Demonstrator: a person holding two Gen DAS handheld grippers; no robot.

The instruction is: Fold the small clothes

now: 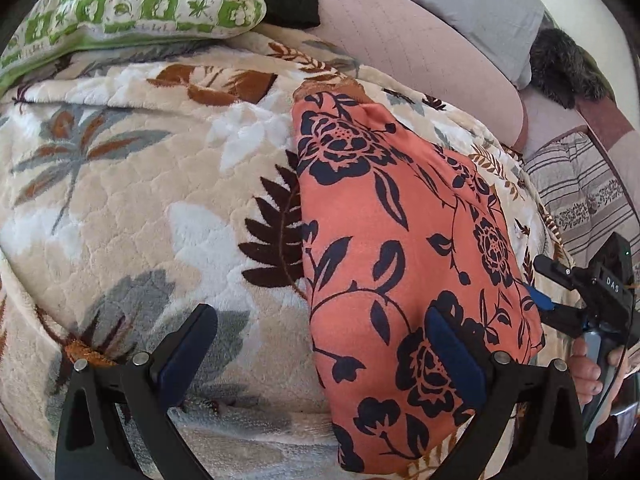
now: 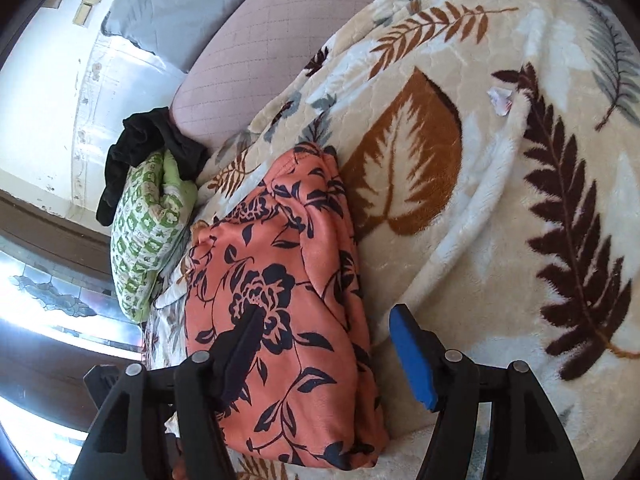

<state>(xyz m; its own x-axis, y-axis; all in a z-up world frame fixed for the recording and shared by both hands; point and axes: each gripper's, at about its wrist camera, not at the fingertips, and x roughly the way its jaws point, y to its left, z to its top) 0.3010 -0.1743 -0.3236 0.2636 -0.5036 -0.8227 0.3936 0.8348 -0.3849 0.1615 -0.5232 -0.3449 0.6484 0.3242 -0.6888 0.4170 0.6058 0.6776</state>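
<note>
Looked like the close of a fold: orange floral garment (image 1: 400,240) lying as a compact folded bundle on the leaf-print blanket (image 1: 120,200) of the bed, left claw (image 1: 320,356) released with one finger over the cloth, right claw (image 2: 324,352) released too, straddling the bundle's near right edge, gripping nothing. Probably called next for a final fold or setting aside. Green patterned pillow (image 1: 132,4) and black cloth (image 2: 136,148) at the far side, grey pillow (image 1: 452,8) near the wall.
</note>
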